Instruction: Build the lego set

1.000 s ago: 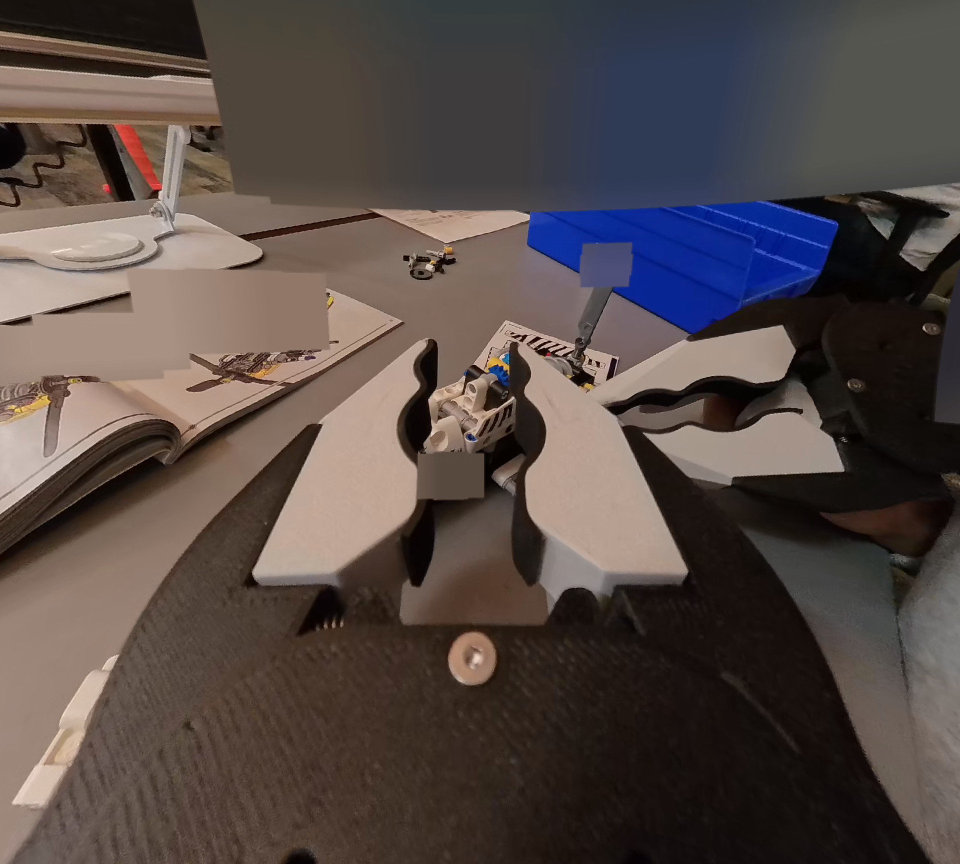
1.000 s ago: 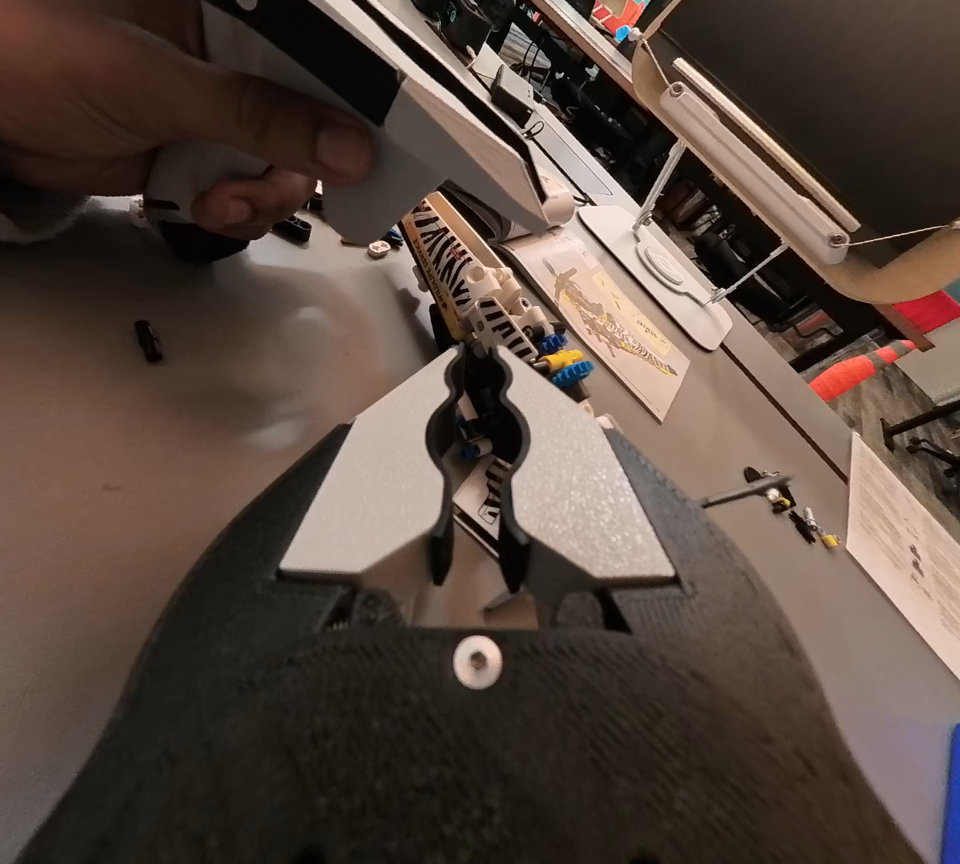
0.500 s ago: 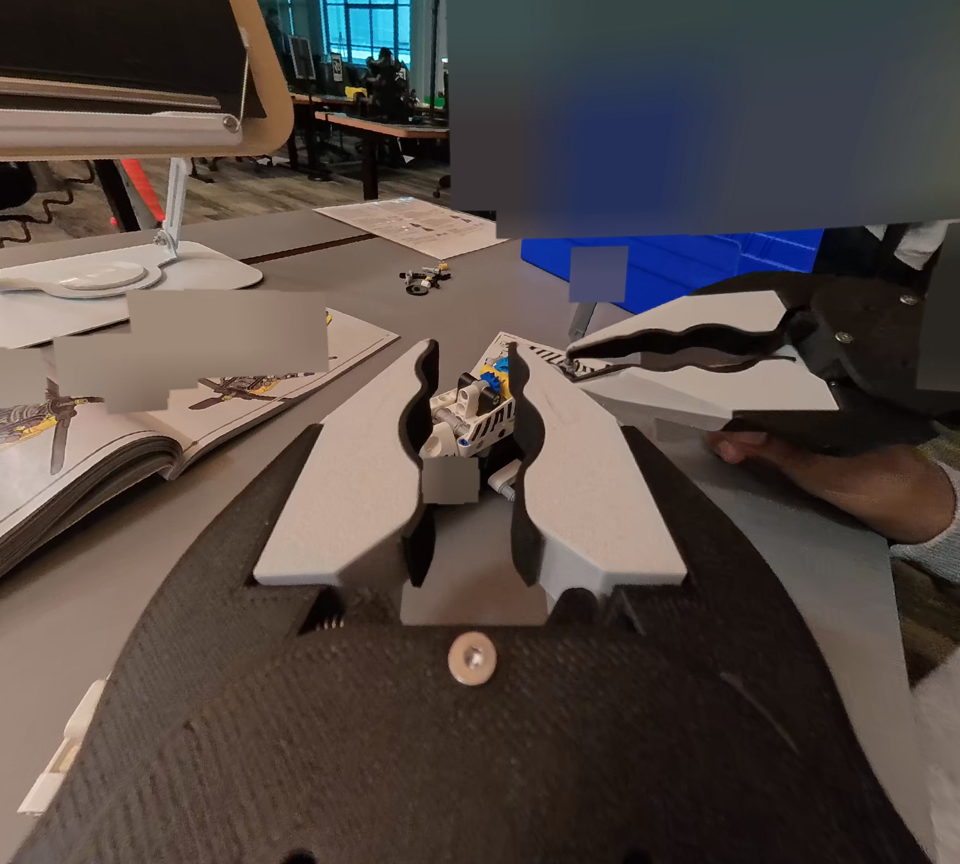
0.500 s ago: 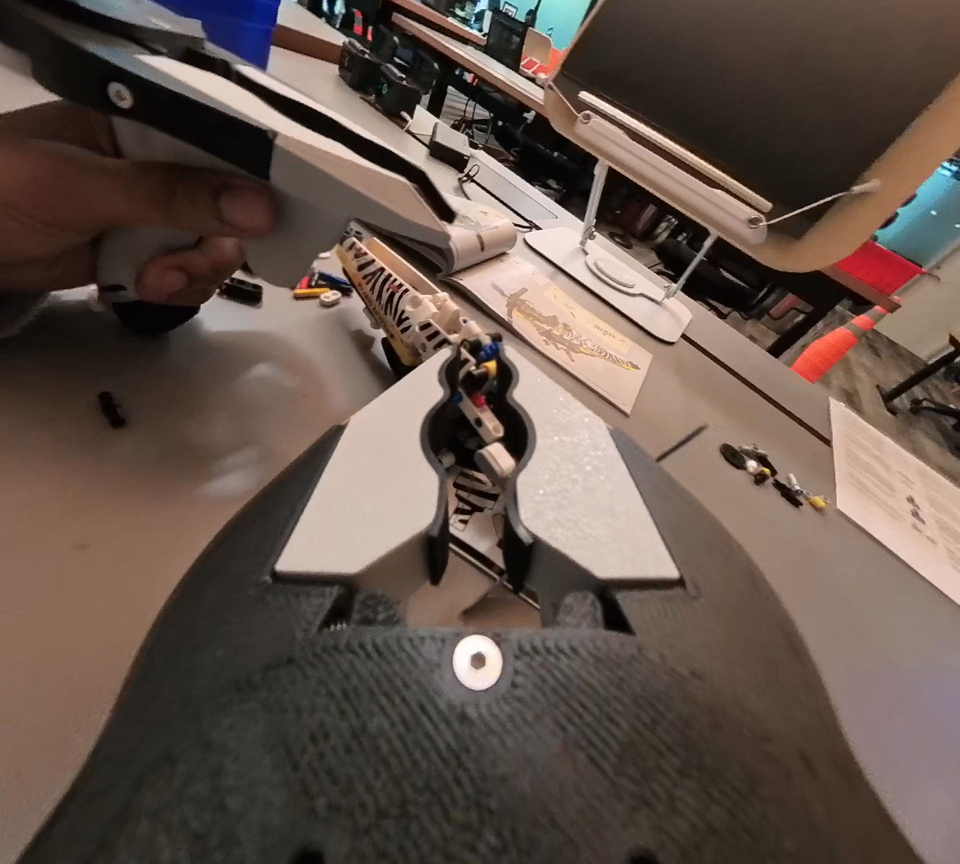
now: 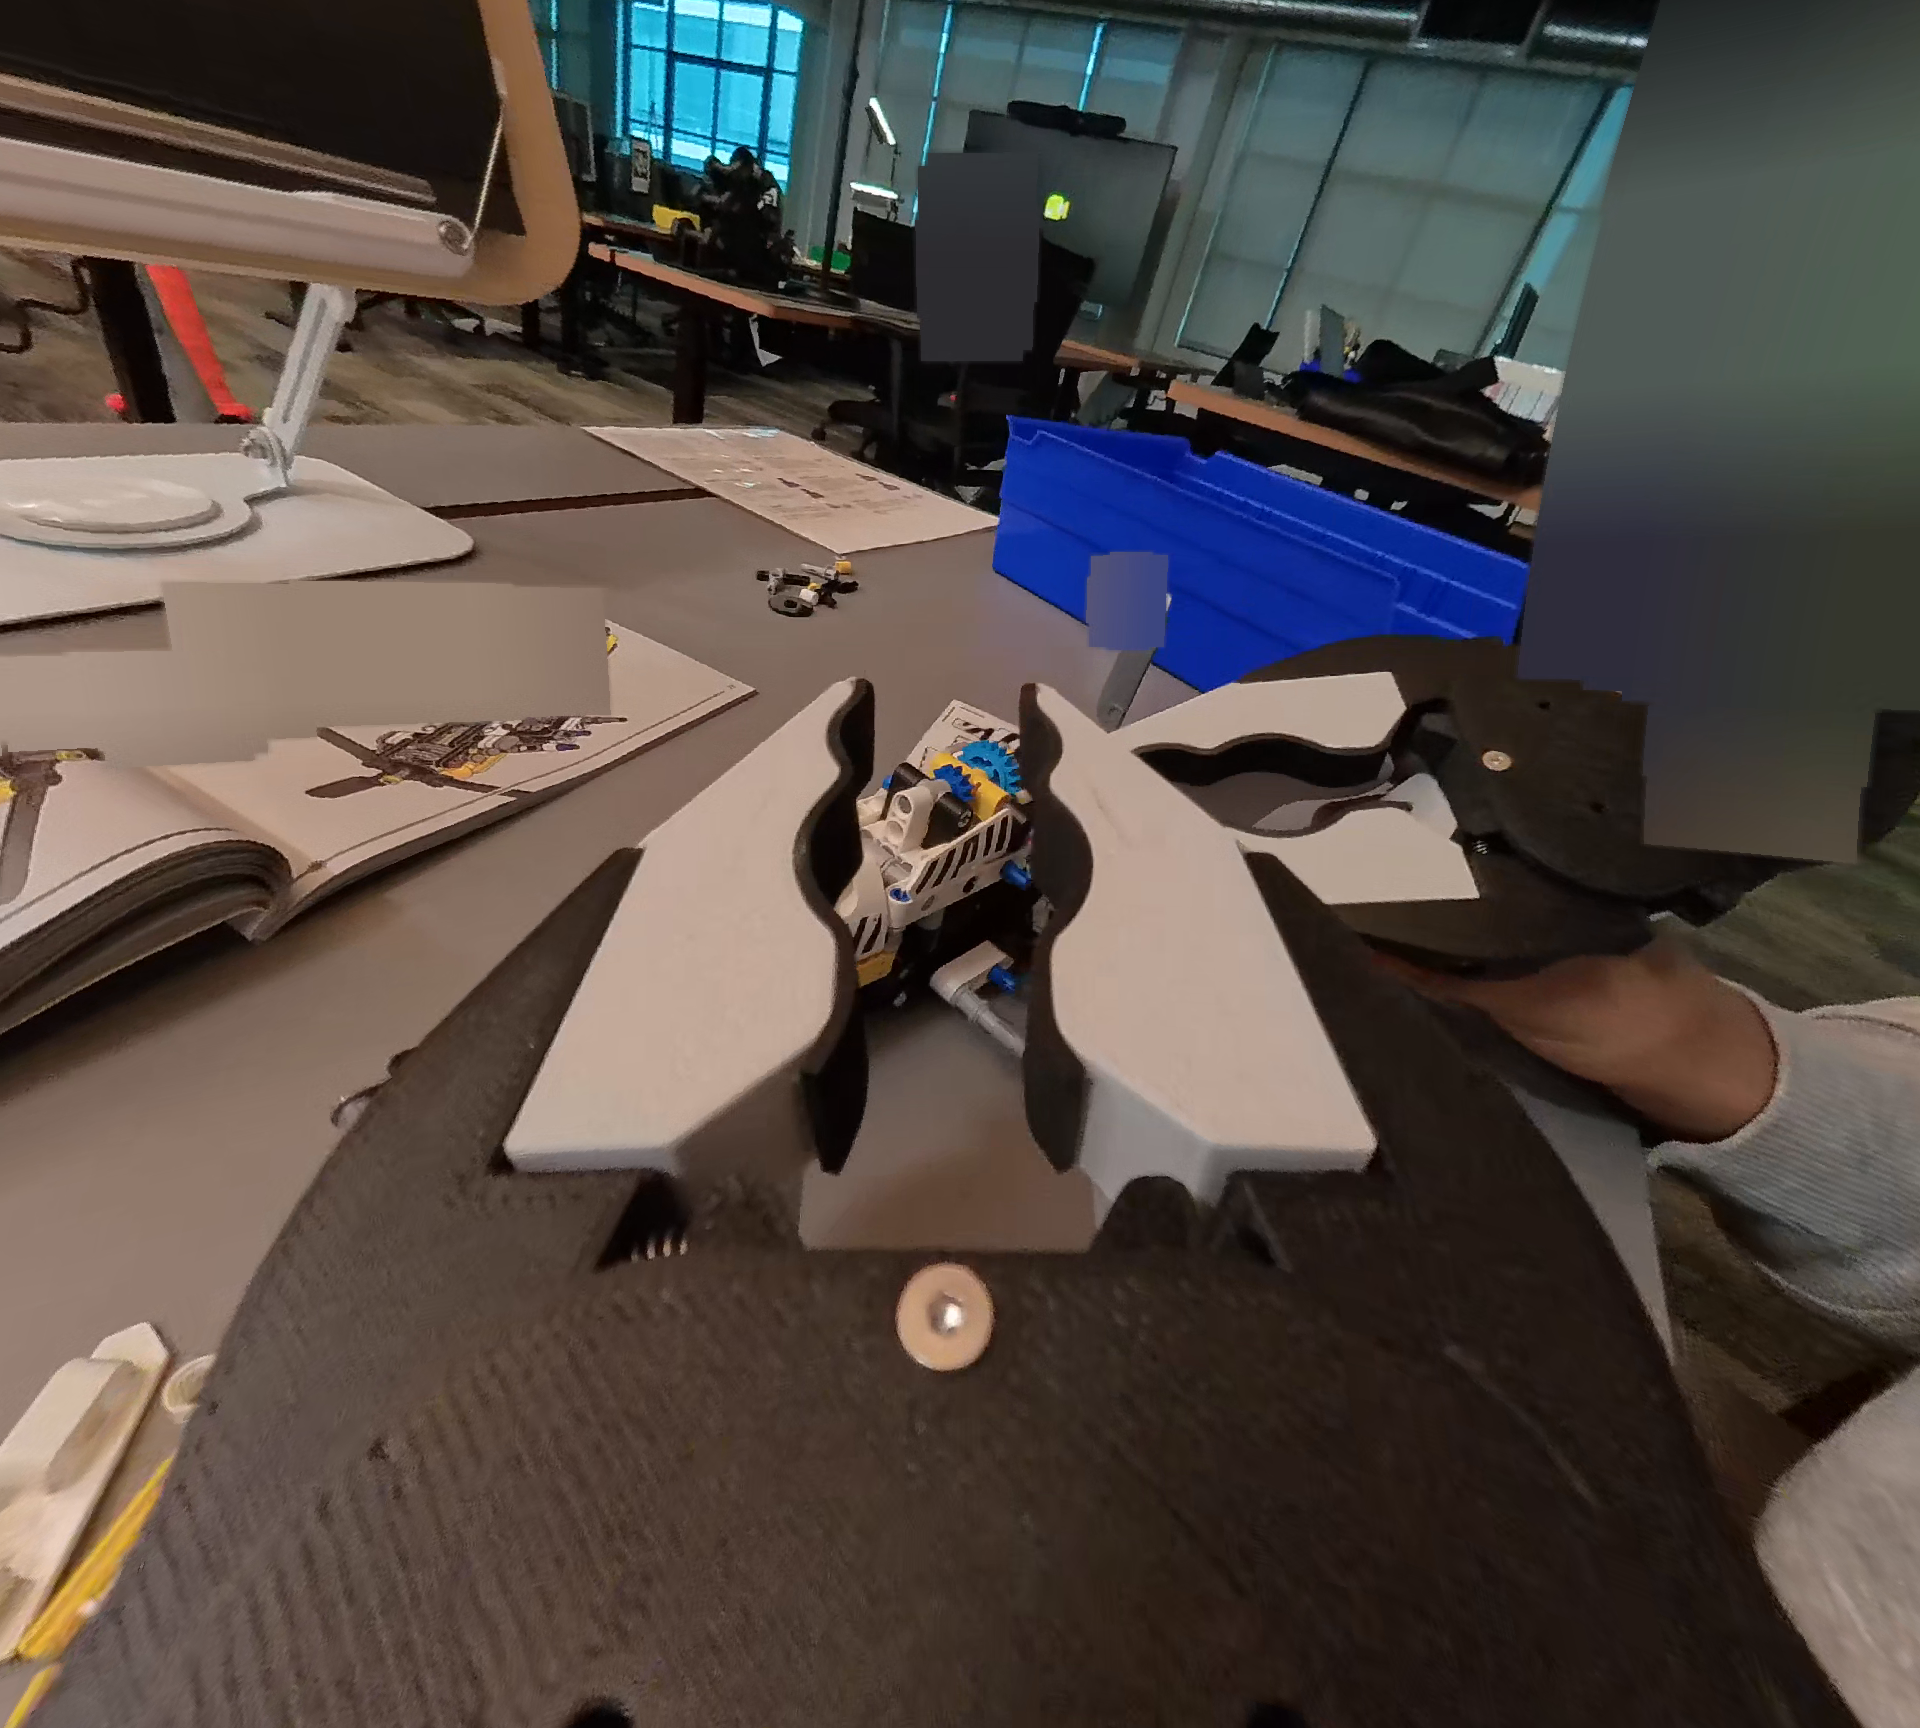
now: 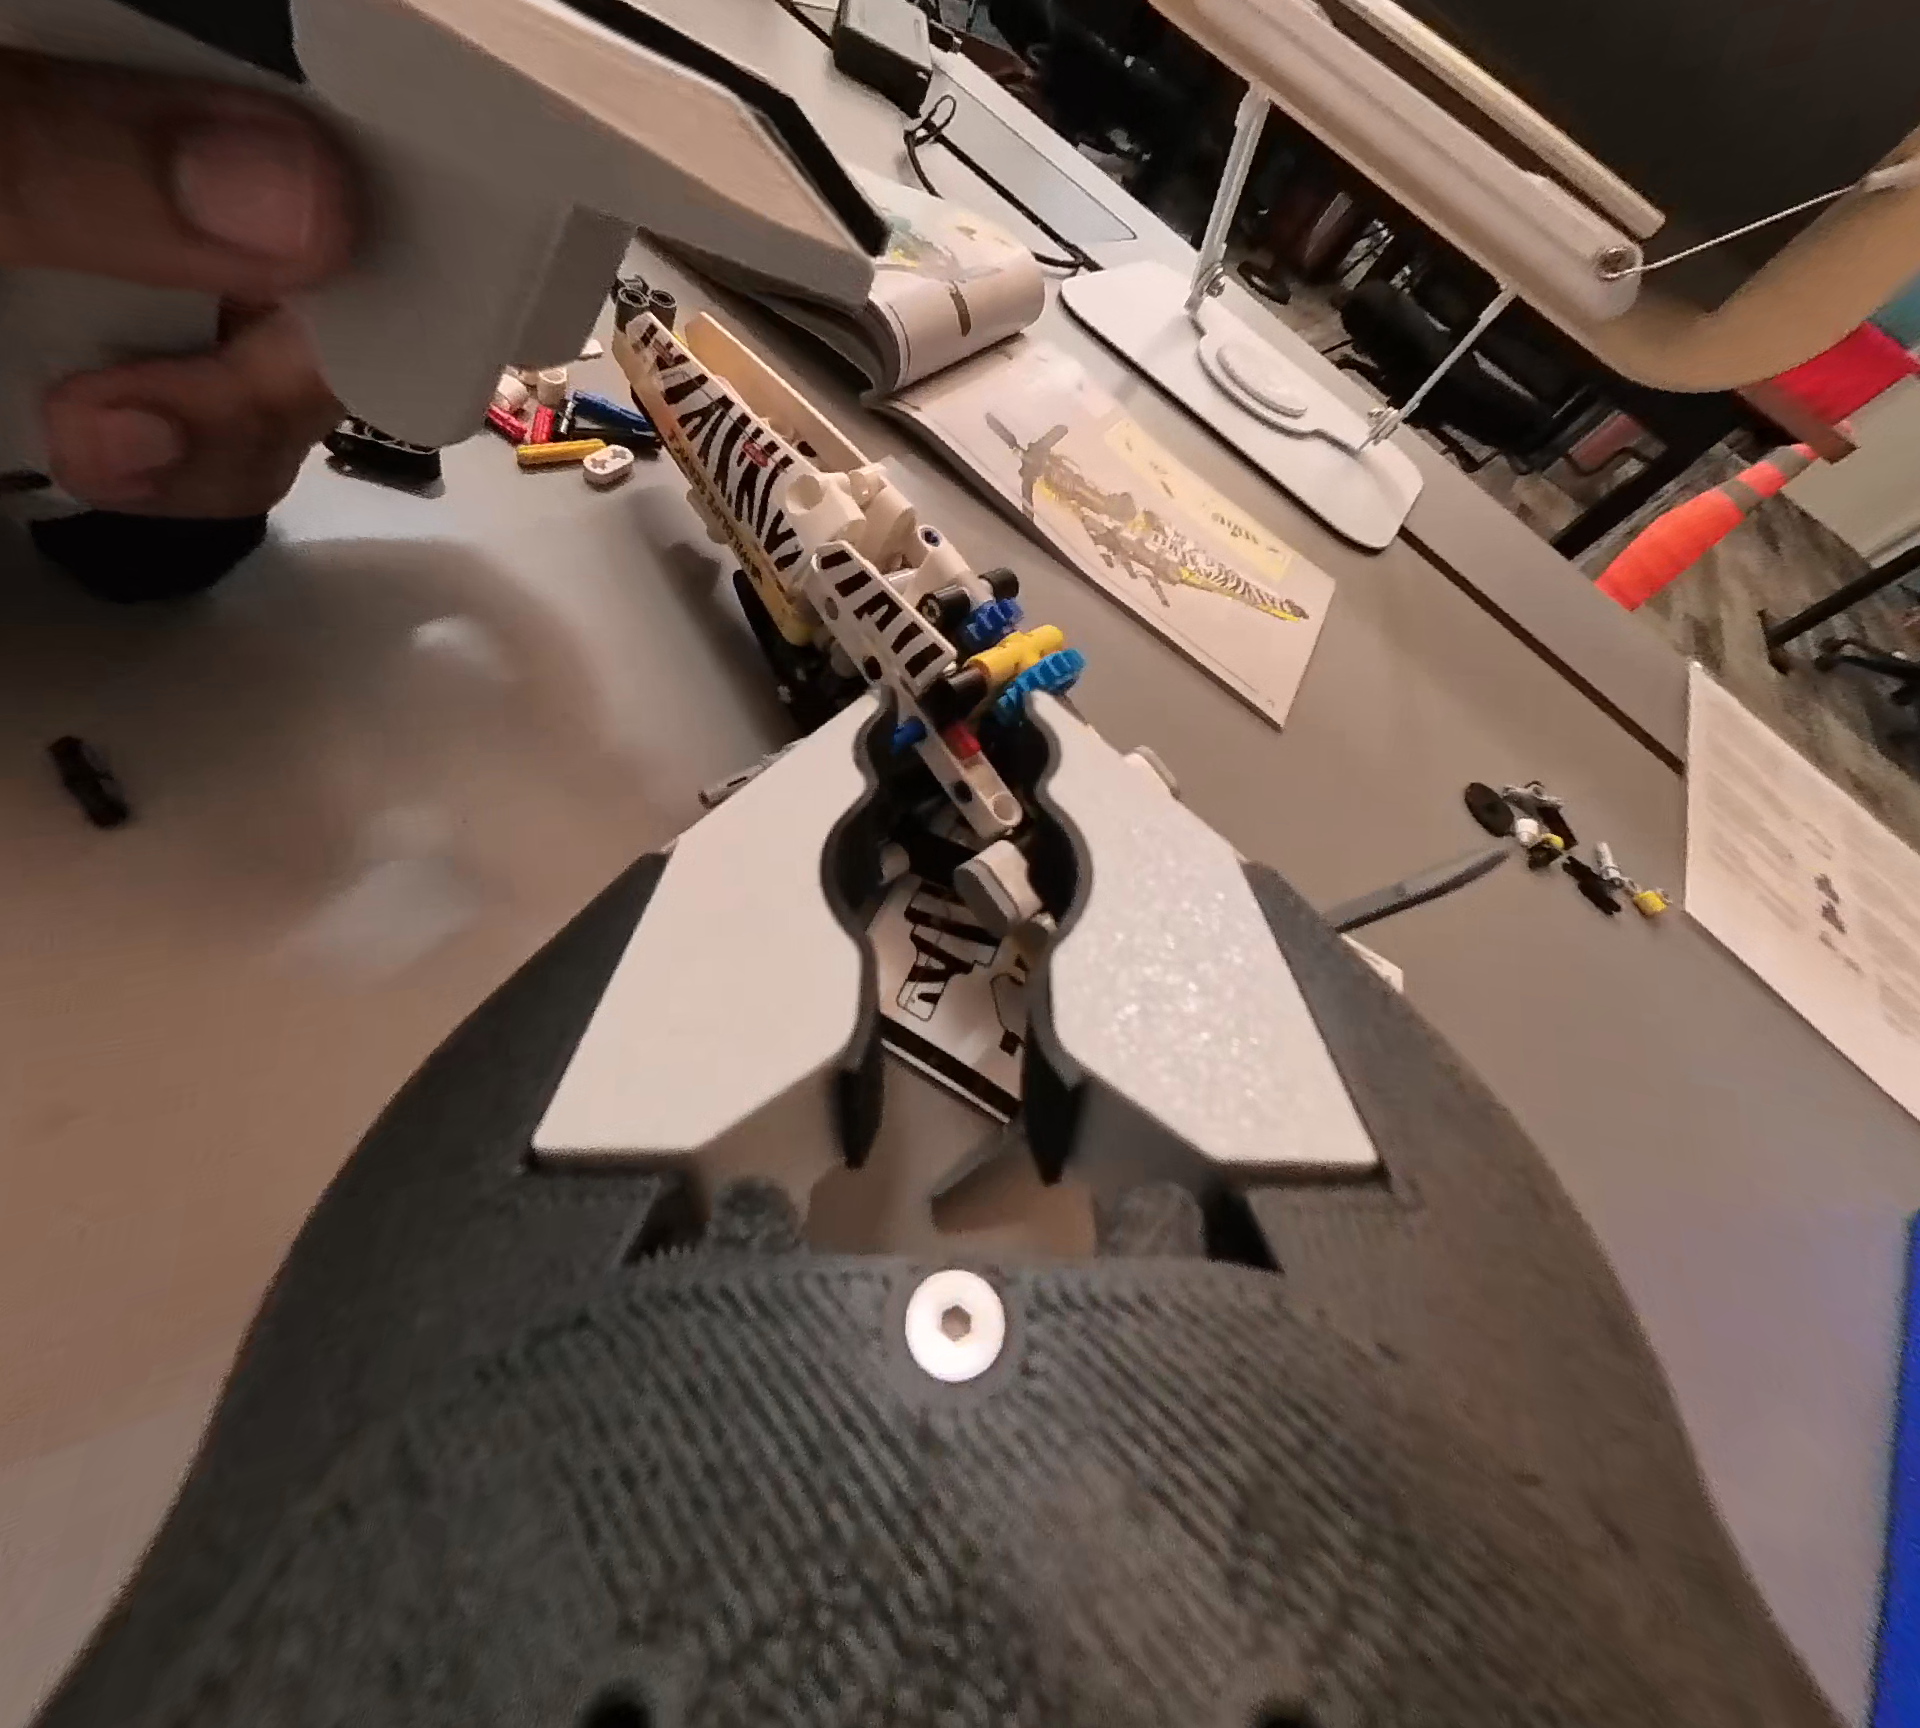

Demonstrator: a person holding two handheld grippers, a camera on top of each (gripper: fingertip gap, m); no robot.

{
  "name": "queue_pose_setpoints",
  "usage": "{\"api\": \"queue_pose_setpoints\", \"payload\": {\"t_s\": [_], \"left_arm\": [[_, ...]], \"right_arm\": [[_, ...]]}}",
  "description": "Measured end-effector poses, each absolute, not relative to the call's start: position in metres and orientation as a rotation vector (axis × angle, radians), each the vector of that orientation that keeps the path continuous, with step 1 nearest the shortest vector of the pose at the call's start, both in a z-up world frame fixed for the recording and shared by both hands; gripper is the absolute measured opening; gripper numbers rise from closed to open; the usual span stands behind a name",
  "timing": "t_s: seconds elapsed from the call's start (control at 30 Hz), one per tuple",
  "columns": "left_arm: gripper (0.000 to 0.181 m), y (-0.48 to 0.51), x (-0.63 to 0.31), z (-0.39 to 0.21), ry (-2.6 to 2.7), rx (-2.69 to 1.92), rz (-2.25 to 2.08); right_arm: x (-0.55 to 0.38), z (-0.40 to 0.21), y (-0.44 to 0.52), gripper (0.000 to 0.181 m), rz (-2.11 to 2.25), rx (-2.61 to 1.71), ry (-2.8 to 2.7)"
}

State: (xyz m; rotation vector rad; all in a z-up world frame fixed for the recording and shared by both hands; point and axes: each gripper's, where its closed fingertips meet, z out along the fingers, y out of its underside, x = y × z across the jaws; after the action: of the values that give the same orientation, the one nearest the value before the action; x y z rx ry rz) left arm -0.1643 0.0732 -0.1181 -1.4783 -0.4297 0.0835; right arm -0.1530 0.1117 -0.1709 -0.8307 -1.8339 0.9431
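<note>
The lego model (image 5: 935,837), white with black stripes, blue gears and a yellow piece, sits between my left gripper (image 5: 943,712) fingers, which are shut on it. In the right wrist view the model (image 6: 790,525) slants up from under the left gripper (image 6: 582,151), held by a hand. My right gripper (image 6: 961,722) is open, with its jaws on either side of the model's front end, where a light grey beam (image 6: 977,785) sticks out. In the left wrist view the right gripper (image 5: 1138,748) sits side-on against my right finger.
An open instruction booklet (image 5: 416,764) lies at the left, a tablet stand (image 5: 208,515) behind it. A blue bin (image 5: 1247,556) is at the right. Loose parts (image 6: 561,431) lie near the hand, more (image 6: 1558,847) beside a grey rod (image 6: 1423,878). A striped sticker sheet (image 6: 935,1003) lies under the model.
The right gripper's jaws have widened and moved in around the model's front end. The left gripper still holds the model and has tilted upward.
</note>
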Motion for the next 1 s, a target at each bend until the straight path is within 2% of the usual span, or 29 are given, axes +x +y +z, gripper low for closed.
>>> {"api": "queue_pose_setpoints", "payload": {"t_s": [0.23, 1.0], "left_arm": [[0.027, 0.0728, -0.1646, -0.1185, -0.456, -1.455, 0.019], [0.027, 0.0712, -0.1667, -0.1184, -0.468, -1.441, 0.001]], "right_arm": [[-0.152, -0.1676, 0.1125, 0.003, 0.951, -0.804, -1.813], [-0.1519, -0.1639, 0.1131, 0.0, 0.986, -0.794, -1.795]]}}
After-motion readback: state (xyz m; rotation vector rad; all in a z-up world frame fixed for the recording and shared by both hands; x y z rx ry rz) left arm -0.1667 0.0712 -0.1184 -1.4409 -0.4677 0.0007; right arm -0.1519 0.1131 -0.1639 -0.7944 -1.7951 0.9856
